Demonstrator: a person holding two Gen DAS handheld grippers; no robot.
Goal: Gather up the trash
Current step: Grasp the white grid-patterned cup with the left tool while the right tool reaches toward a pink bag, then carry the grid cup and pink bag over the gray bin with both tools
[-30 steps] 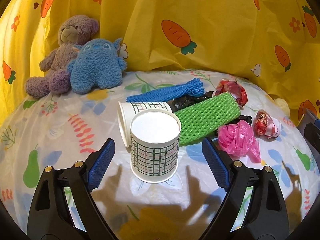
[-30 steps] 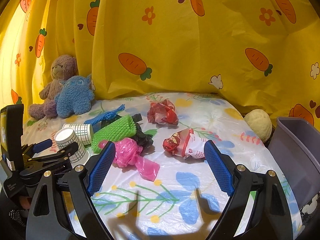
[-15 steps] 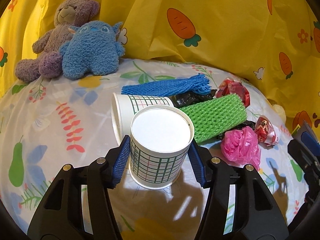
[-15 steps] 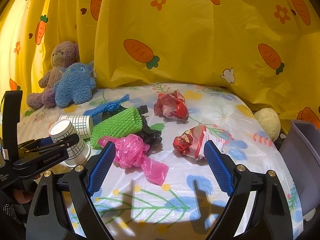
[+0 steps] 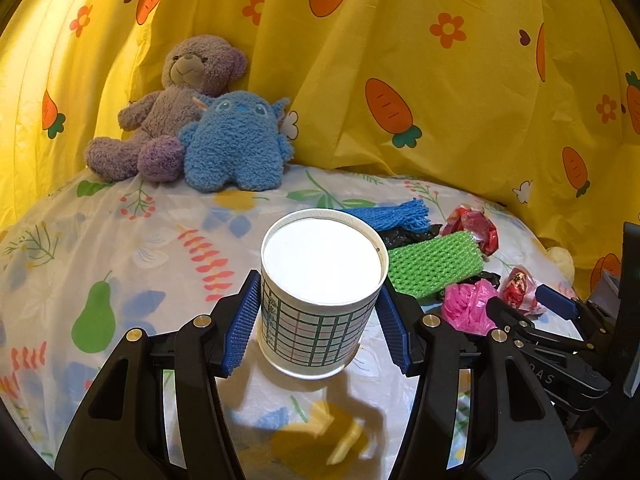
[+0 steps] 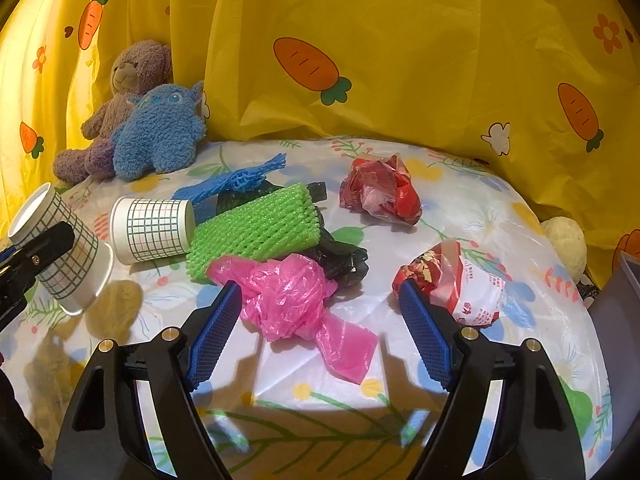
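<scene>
My left gripper (image 5: pixel 318 312) is shut on an upside-down checked paper cup (image 5: pixel 320 264), which it holds tilted just above the flowered cloth; the same cup (image 6: pixel 60 248) shows at the left of the right wrist view. My right gripper (image 6: pixel 318 300) hangs low over a crumpled pink plastic bag (image 6: pixel 288 296). Its jaws are closing with the bag between them, and the pads stand clear of the plastic. A second checked cup (image 6: pixel 152 232) lies on its side beside a green foam net (image 6: pixel 256 232). A red-and-white snack wrapper (image 6: pixel 452 280) lies just outside the right finger.
A blue foam net (image 6: pixel 240 178), a black bag (image 6: pixel 344 260) and a crumpled red wrapper (image 6: pixel 380 192) lie behind the pile. Two plush toys (image 6: pixel 156 136) sit at the back left against the yellow curtain. A grey bin (image 6: pixel 616 312) and a pale ball (image 6: pixel 566 240) are at the right edge.
The left jaws closed on the upright-standing inverted cup and raised it off the cloth. The right gripper came forward and down over the pink bag, its jaws slightly narrower.
</scene>
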